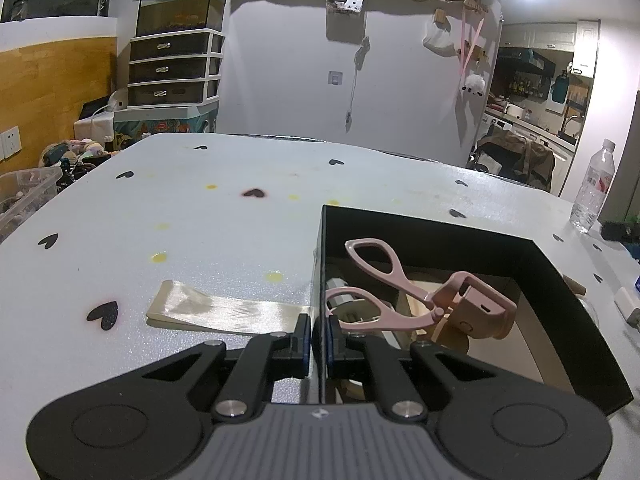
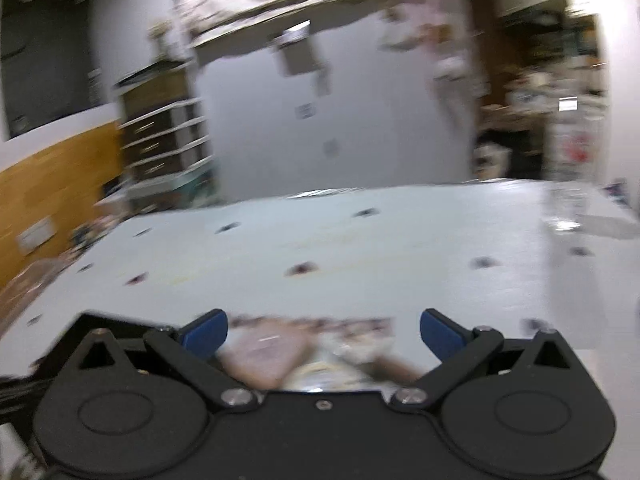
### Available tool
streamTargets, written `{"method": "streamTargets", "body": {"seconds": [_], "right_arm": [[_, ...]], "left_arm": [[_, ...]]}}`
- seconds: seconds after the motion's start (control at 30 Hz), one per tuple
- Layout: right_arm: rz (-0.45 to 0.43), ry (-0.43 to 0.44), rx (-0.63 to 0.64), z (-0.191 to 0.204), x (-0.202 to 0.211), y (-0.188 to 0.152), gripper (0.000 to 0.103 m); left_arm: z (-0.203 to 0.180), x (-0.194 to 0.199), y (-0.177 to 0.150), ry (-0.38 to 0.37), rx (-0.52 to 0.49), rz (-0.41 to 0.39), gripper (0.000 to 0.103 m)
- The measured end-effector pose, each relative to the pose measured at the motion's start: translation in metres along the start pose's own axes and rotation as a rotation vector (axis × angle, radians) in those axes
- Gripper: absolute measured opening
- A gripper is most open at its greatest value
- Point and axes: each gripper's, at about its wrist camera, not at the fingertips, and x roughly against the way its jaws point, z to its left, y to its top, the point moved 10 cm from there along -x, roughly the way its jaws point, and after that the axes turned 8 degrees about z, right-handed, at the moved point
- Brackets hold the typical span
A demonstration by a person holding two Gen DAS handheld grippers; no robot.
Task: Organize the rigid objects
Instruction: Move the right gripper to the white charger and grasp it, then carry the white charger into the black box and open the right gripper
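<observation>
Inside the black box [image 1: 560, 280], right of centre, the pink eyelash curler [image 1: 400, 284] lies stowed — left gripper [image 1: 318, 336] clamps the box's near-left wall, probably steadying it. Right gripper [image 2: 324, 334] gapes wide, empty, above blurred contents.

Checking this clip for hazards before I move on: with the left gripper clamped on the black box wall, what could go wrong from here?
1. The left gripper pinches only the thin wall of the black box; a pull may tilt or drag it.
2. The pink eyelash curler lies propped on other items, its handle loops near the rim, and could slide or tip out.
3. The right gripper is open and its view is blurred, so anything it reaches for now may be missed.
</observation>
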Motion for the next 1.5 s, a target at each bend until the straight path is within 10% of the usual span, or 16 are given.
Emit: {"method": "streamTargets", "body": {"seconds": [0.33, 0.83, 1.07, 1.5], "right_arm": [[0.038, -0.322, -0.123, -0.111, -0.006, -0.019, 0.102], [0.139, -0.377, -0.153, -0.152, -0.031, -0.049, 0.049], [0.133, -0.364, -0.106, -0.149, -0.03, -0.05, 0.047], [0.095, 0.112, 0.101, -0.017, -0.008, -0.015, 0.046]], "left_arm": [[0.0, 0.0, 0.0, 0.0, 0.0, 0.0, 0.007], [-0.001, 0.0, 0.0, 0.002, 0.0, 0.002, 0.007], [-0.001, 0.0, 0.0, 0.002, 0.001, 0.002, 0.007], [0.003, -0.001, -0.002, 0.012, -0.002, 0.004, 0.007]]}}
